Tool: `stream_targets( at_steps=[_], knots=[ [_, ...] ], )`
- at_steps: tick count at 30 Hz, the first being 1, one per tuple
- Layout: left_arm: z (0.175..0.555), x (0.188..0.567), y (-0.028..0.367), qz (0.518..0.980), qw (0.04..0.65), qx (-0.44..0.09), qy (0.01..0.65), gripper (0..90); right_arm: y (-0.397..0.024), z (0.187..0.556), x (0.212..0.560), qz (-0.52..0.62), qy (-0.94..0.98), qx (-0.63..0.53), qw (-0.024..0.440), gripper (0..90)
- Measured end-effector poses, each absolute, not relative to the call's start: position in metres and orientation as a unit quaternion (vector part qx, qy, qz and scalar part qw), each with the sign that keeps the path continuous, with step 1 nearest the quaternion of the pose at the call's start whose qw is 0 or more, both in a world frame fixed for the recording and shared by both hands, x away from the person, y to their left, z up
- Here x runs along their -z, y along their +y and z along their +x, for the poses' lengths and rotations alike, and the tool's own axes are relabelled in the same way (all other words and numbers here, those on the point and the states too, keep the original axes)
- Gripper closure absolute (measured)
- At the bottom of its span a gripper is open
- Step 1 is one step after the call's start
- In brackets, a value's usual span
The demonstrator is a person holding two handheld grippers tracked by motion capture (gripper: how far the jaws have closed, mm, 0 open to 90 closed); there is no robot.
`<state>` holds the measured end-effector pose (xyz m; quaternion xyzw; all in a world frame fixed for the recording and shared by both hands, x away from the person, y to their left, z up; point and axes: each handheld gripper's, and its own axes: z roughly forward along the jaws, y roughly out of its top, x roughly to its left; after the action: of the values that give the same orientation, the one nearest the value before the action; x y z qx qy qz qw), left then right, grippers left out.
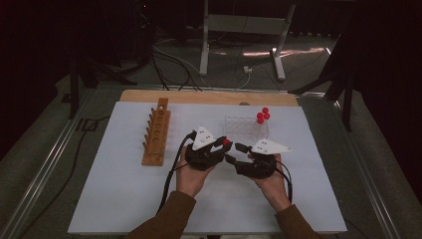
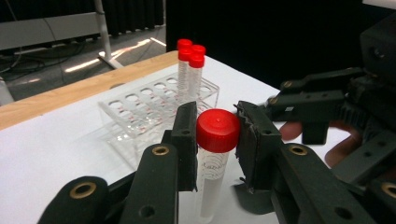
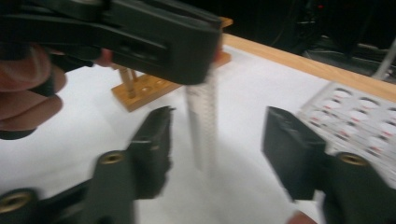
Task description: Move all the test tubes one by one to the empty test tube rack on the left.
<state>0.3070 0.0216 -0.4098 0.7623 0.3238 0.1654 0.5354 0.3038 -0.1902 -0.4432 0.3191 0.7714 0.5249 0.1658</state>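
Observation:
A clear tube with a red cap [image 2: 217, 133] hangs upright just above the white mat. My left gripper [image 2: 217, 125] is shut on that cap, one pad on each side of it. In the high view the left gripper [image 1: 224, 145] and the red cap [image 1: 227, 142] sit mid-table. My right gripper [image 3: 218, 128] stands open around the tube's lower body [image 3: 203, 121], with a gap on both sides. The right gripper [image 1: 238, 152] is just right of the left one.
A clear plastic rack [image 1: 238, 127] behind the grippers holds three red-capped tubes [image 1: 263, 116] at its right end. A wooden rack [image 1: 157, 132] with a row of holes lies to the left. The white mat [image 1: 124, 199] covers the table, with a wooden edge [image 1: 209, 96] at the back.

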Motion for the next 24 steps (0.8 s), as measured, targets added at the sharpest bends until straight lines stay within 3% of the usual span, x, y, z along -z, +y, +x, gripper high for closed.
stream_targets(
  at_steps=[1, 2, 3, 4, 7, 11, 24],
  knots=[
    [0.307, 0.408, 0.025, 0.76, 0.537, -0.169, 0.326, 71.2, -0.195, 0.304, 0.442, 0.324, 0.767, -0.528, 0.168, 29.0],
    [0.307, 0.408, 0.025, 0.76, 0.537, -0.169, 0.326, 71.2, -0.195, 0.304, 0.442, 0.324, 0.767, -0.528, 0.168, 29.0],
    [0.308, 0.407, 0.028, 0.757, 0.537, -0.172, 0.329, 71.2, -0.199, 0.303, 0.44, 0.325, 0.763, -0.532, 0.171, 17.3],
    [0.308, 0.407, 0.028, 0.757, 0.537, -0.172, 0.329, 71.2, -0.199, 0.303, 0.44, 0.325, 0.763, -0.532, 0.171, 17.3],
    [0.31, 0.405, 0.035, 0.753, 0.537, -0.176, 0.337, 71.2, -0.211, 0.3, 0.439, 0.329, 0.761, -0.528, 0.183, 4.6],
    [0.311, 0.404, 0.042, 0.746, 0.542, -0.178, 0.344, 71.2, -0.227, 0.299, 0.44, 0.337, 0.755, -0.528, 0.195, 0.5],
    [0.321, 0.397, 0.067, 0.73, 0.546, -0.191, 0.364, 71.2, -0.267, 0.287, 0.448, 0.361, 0.732, -0.529, 0.233, 0.0]
  ],
)
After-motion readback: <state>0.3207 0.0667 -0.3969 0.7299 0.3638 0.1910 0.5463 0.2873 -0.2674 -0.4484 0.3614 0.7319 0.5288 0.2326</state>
